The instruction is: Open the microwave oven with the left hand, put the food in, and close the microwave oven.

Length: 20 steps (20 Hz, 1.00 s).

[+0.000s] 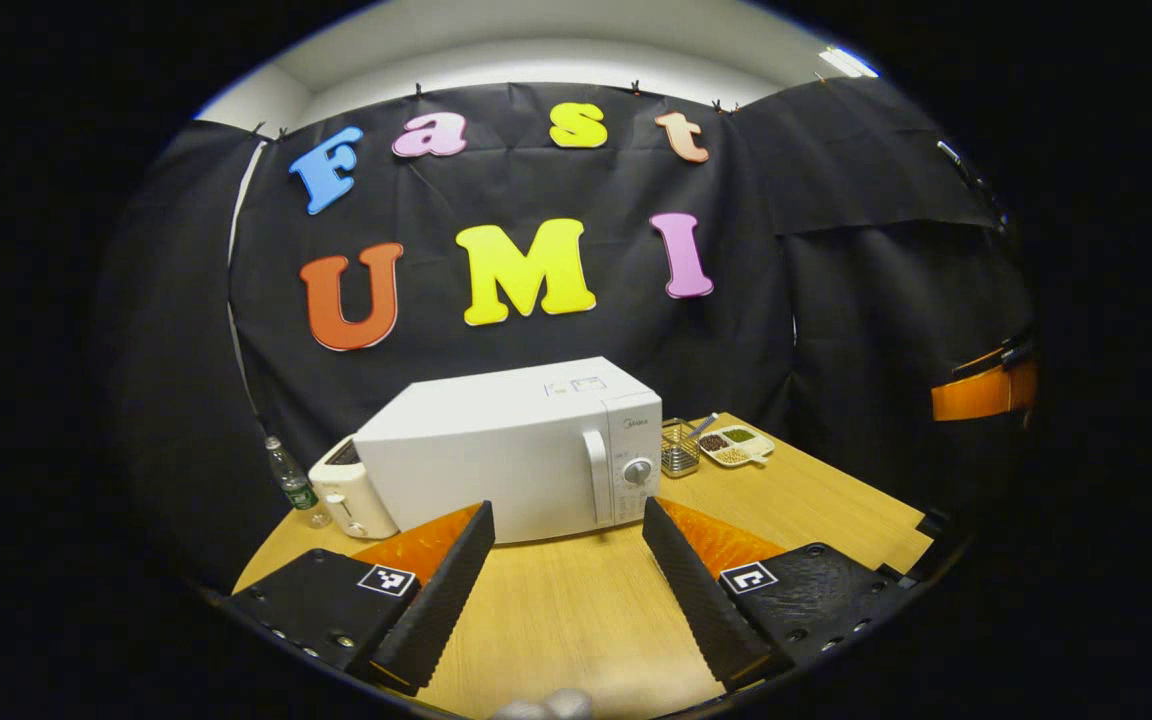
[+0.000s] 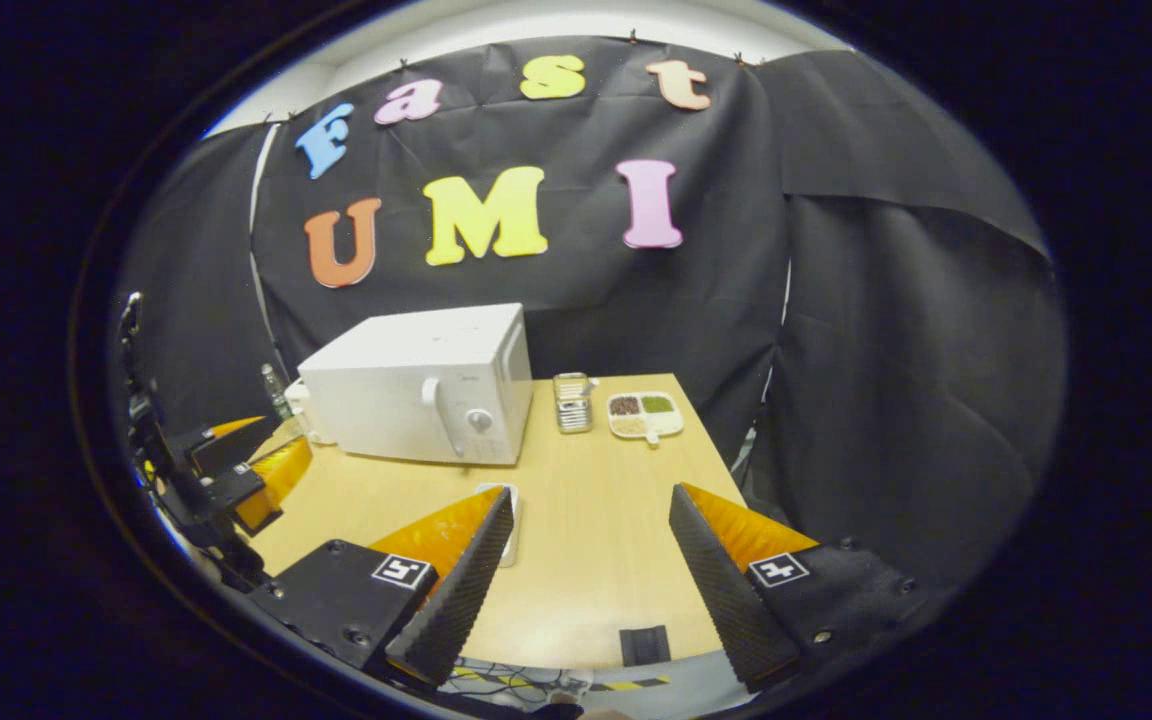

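The white microwave (image 1: 526,450) stands at the back of the wooden table (image 1: 576,620), door closed, with its handle (image 1: 596,478) and a knob on its right side. My left gripper (image 1: 568,512) is open in front of the door and well short of it, holding nothing. My right gripper (image 2: 592,495) is open over the table's front right part, also holding nothing. A small white dish (image 2: 511,520) lies on the table, partly hidden behind the right gripper's left finger. In the right gripper view the microwave (image 2: 416,385) sits at the back left and the left gripper (image 2: 261,455) hovers at the far left.
A white toaster (image 1: 351,495) and a water bottle (image 1: 294,480) stand left of the microwave. A wire basket (image 2: 572,402) and a divided tray of grains (image 2: 646,412) sit to its right. Black cloth walls close in the table on three sides.
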{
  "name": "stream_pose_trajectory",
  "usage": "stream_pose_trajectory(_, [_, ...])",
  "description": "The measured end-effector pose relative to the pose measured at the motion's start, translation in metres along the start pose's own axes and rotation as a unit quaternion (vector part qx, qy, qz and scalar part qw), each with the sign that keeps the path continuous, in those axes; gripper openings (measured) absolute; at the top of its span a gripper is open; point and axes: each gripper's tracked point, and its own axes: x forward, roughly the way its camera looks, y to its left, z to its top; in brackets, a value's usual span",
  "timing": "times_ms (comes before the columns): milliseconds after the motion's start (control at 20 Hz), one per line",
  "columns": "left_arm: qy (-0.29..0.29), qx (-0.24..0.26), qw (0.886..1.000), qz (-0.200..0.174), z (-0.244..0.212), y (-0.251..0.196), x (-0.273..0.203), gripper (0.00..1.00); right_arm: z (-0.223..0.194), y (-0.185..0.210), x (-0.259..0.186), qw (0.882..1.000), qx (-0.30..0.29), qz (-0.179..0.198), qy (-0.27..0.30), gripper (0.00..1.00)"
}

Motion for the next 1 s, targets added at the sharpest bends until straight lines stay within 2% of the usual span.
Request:
stream_pose_trajectory(50, [-0.005,-0.001,1.0,0.006,0.009,0.013,-0.016,0.95,0.004,0.01,-0.006,1.0,-0.002,0.001,-0.009,1.0])
stream_pose_trajectory(100, [-0.011,-0.002,1.0,0.012,0.018,0.027,-0.031,0.95,0.008,0.023,-0.013,1.0,-0.001,0.008,-0.018,0.91])
stream_pose_trajectory(200, [-0.03,-0.001,0.999,0.024,0.04,0.051,-0.058,0.95,0.022,0.044,-0.025,0.999,-0.003,0.02,-0.043,0.92])
stream_pose_trajectory(250, [-0.037,0.0,0.999,0.032,0.05,0.064,-0.069,0.95,0.03,0.051,-0.031,0.998,-0.005,0.025,-0.053,1.0])
stream_pose_trajectory(300, [-0.044,-0.004,0.998,0.041,0.059,0.075,-0.079,0.95,0.037,0.058,-0.038,0.997,-0.003,0.033,-0.065,1.0])
stream_pose_trajectory(350, [-0.048,-0.014,0.998,0.045,0.067,0.082,-0.087,0.95,0.047,0.064,-0.045,0.996,0.0,0.039,-0.08,0.91])
stream_pose_trajectory(400, [-0.058,-0.026,0.997,0.05,0.077,0.089,-0.094,0.95,0.057,0.066,-0.049,0.995,0.003,0.043,-0.095,0.91])
stream_pose_trajectory(500, [-0.079,-0.037,0.994,0.067,0.1,0.102,-0.106,0.95,0.078,0.062,-0.059,0.992,0.007,0.041,-0.12,0.91])
stream_pose_trajectory(550, [-0.088,-0.039,0.993,0.074,0.11,0.108,-0.111,0.95,0.091,0.059,-0.065,0.99,0.009,0.04,-0.132,1.0])
stream_pose_trajectory(650, [-0.108,-0.045,0.99,0.072,0.134,0.106,-0.113,0.94,0.118,0.051,-0.077,0.986,0.01,0.032,-0.165,1.0])
stream_pose_trajectory(700, [-0.115,-0.05,0.989,0.072,0.145,0.105,-0.114,0.85,0.128,0.044,-0.082,0.984,0.01,0.024,-0.178,1.0])
stream_pose_trajectory(750, [-0.125,-0.054,0.988,0.071,0.155,0.105,-0.114,0.93,0.136,0.039,-0.087,0.982,0.011,0.02,-0.186,1.0])
stream_pose_trajectory(800, [-0.129,-0.058,0.987,0.072,0.161,0.104,-0.113,0.93,0.142,0.039,-0.09,0.981,0.016,0.02,-0.192,0.91])
stream_pose_trajectory(900, [-0.135,-0.057,0.986,0.076,0.17,0.104,-0.112,0.93,0.153,0.037,-0.096,0.979,0.019,0.022,-0.202,0.91])
stream_pose_trajectory(950, [-0.129,-0.059,0.987,0.081,0.168,0.105,-0.111,0.93,0.156,0.034,-0.097,0.979,0.015,0.018,-0.205,1.0])
stream_pose_trajectory(1000, [-0.129,-0.062,0.987,0.078,0.171,0.103,-0.111,0.93,0.158,0.033,-0.098,0.978,0.01,0.016,-0.207,0.91])
